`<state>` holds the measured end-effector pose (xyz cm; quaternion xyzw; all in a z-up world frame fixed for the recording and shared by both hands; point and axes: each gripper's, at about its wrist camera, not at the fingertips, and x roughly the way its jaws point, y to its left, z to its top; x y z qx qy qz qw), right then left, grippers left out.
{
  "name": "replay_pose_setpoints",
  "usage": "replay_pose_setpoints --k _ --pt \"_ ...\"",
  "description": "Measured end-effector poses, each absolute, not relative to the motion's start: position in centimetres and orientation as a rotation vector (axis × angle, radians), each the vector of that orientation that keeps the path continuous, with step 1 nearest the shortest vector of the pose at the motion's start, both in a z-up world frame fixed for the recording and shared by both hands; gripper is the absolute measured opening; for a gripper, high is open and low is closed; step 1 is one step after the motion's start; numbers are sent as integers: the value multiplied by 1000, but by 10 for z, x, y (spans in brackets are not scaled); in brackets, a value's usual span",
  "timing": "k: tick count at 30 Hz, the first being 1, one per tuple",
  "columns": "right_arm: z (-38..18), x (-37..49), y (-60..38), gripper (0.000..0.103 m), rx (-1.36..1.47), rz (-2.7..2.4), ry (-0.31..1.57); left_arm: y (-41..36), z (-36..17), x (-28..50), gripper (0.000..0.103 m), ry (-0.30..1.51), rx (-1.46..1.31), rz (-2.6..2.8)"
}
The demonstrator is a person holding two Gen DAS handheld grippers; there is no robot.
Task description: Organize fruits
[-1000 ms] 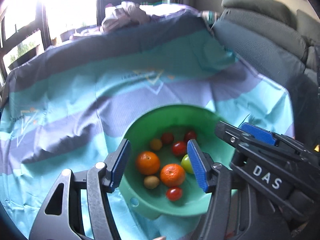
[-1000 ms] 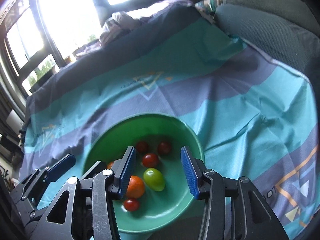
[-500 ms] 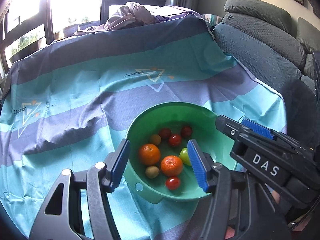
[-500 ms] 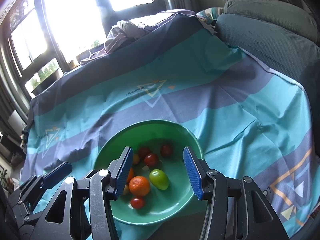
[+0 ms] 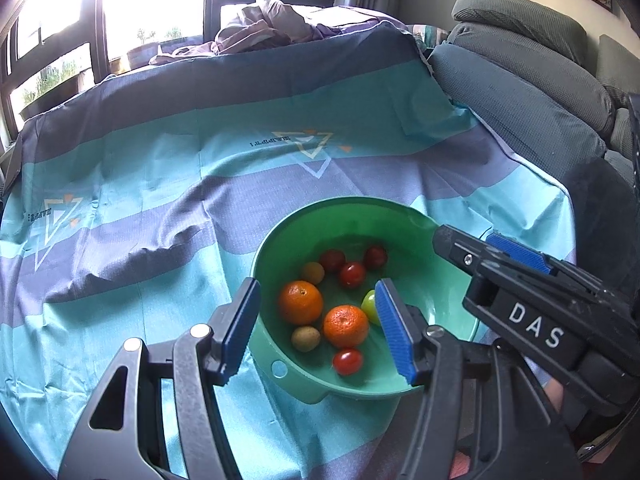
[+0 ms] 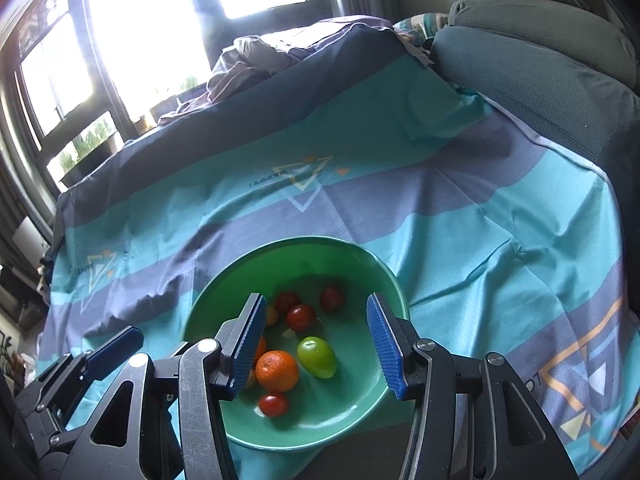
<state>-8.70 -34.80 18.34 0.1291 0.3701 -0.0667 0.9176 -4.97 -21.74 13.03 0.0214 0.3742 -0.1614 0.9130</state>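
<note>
The green bowl (image 5: 424, 236) sits near my edge of the bench, on the striped teal and purple cloth (image 5: 160, 184), and it looks smaller in both my views than a second ago, with more cloth showing around it. The fruit inside has kept its places. Two oranges (image 5: 301, 303) lie side by side at the middle, a small brown fruit (image 5: 306, 338) touching the nearer one and a cherry tomato (image 5: 347, 361) just in front. A green fruit (image 6: 316, 356) lies to their right, partly hidden behind my left pad in the left view. Three more red tomatoes (image 5: 352, 275) cluster toward the far wall, with a small yellow-orange fruit (image 5: 313, 273) beside them; what kind it is I cannot say at this size.

My left gripper (image 5: 318, 326) hovers above the bowl with jaws apart and nothing between the pads, framing the oranges from above. My right gripper (image 6: 318, 346) does likewise, jaws apart over the green fruit and the nearer orange, touching neither. Beyond the cloth are a grey sofa (image 5: 532, 92) and bright windows (image 6: 160, 20).
</note>
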Motion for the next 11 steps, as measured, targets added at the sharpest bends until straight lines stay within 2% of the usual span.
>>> replay_pose_setpoints --k 11 --pt "182 -85 -346 53 247 -150 769 -216 126 -52 59 784 37 -349"
